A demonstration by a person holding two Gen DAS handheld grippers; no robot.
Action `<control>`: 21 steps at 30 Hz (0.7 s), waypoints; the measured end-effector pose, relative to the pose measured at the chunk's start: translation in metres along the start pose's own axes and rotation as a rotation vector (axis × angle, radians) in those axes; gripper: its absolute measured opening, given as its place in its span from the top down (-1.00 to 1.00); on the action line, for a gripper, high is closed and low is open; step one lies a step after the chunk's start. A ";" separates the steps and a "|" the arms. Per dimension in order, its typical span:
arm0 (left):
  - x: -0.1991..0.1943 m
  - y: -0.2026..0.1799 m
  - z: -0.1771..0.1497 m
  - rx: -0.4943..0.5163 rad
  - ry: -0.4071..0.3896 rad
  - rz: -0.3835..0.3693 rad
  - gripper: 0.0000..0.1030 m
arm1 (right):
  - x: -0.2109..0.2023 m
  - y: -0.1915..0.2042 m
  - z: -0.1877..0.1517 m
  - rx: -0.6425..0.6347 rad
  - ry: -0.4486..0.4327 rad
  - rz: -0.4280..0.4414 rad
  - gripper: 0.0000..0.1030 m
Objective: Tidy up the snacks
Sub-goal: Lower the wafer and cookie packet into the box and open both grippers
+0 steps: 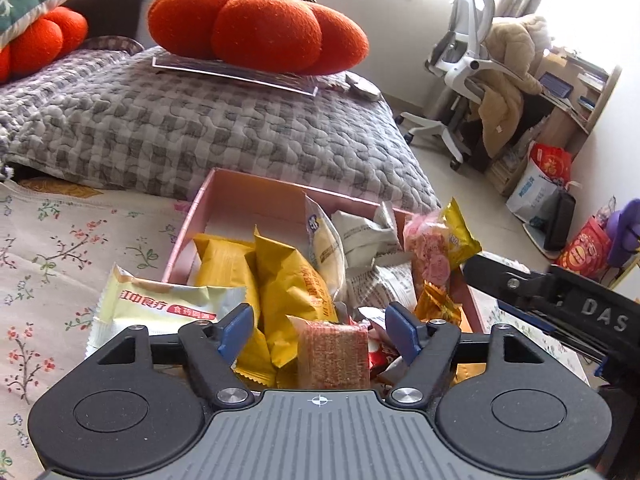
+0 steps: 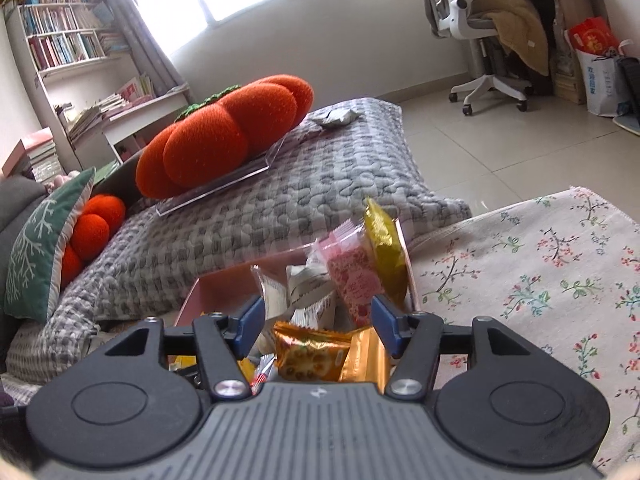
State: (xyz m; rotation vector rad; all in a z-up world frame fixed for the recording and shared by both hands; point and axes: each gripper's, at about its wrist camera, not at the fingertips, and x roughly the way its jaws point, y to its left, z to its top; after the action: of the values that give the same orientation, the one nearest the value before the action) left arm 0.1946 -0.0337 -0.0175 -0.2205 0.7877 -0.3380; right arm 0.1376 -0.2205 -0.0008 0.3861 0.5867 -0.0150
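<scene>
A pink box (image 1: 208,196) on the floral cloth holds several wrapped snacks: yellow packets (image 1: 288,280), white packets (image 1: 360,232), a pink packet (image 1: 430,252) and a gold one (image 1: 460,232). My left gripper (image 1: 320,330) is open above the box's near end, over a clear-wrapped reddish bar (image 1: 334,354). A pale green packet (image 1: 160,304) lies outside the box at its left. My right gripper (image 2: 318,322) is open and empty above the box (image 2: 224,284), over an orange packet (image 2: 310,350). The right gripper's body also shows in the left wrist view (image 1: 560,300).
A grey quilted cushion (image 1: 200,128) lies behind the box with an orange pumpkin pillow (image 1: 256,28) on a clear tray. An office chair (image 1: 468,60) with a coat and bags (image 1: 548,176) stand on the tiled floor to the right. A bookshelf (image 2: 64,36) is at the back left.
</scene>
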 end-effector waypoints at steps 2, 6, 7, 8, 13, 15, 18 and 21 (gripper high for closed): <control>-0.004 0.002 0.003 -0.020 -0.011 0.003 -0.47 | -0.003 -0.003 0.003 0.025 0.000 0.008 -0.11; -0.012 0.006 0.006 -0.049 -0.028 0.012 -0.48 | -0.008 -0.008 0.007 0.069 0.025 0.015 -0.13; -0.014 0.007 0.006 -0.056 -0.031 0.014 -0.48 | -0.009 -0.008 0.007 0.072 0.031 0.020 -0.13; -0.016 0.008 0.007 -0.062 -0.035 0.016 -0.48 | -0.011 -0.008 0.007 0.070 0.035 0.026 -0.13; -0.025 0.000 0.002 -0.026 -0.015 0.022 -0.41 | -0.016 -0.004 0.007 0.046 0.062 0.042 -0.13; -0.026 -0.011 -0.005 0.038 0.012 0.068 -0.27 | -0.017 -0.003 0.007 0.039 0.067 0.042 -0.09; -0.023 -0.021 -0.014 0.085 0.062 0.111 0.01 | -0.018 -0.005 0.008 0.052 0.071 0.037 0.00; -0.016 -0.023 -0.019 0.092 0.095 0.120 0.22 | -0.017 -0.008 0.009 0.074 0.072 0.041 0.05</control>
State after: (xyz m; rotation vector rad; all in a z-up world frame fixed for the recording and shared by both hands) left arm 0.1650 -0.0500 -0.0127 -0.0707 0.8733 -0.2719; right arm 0.1270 -0.2333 0.0130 0.4722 0.6509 0.0165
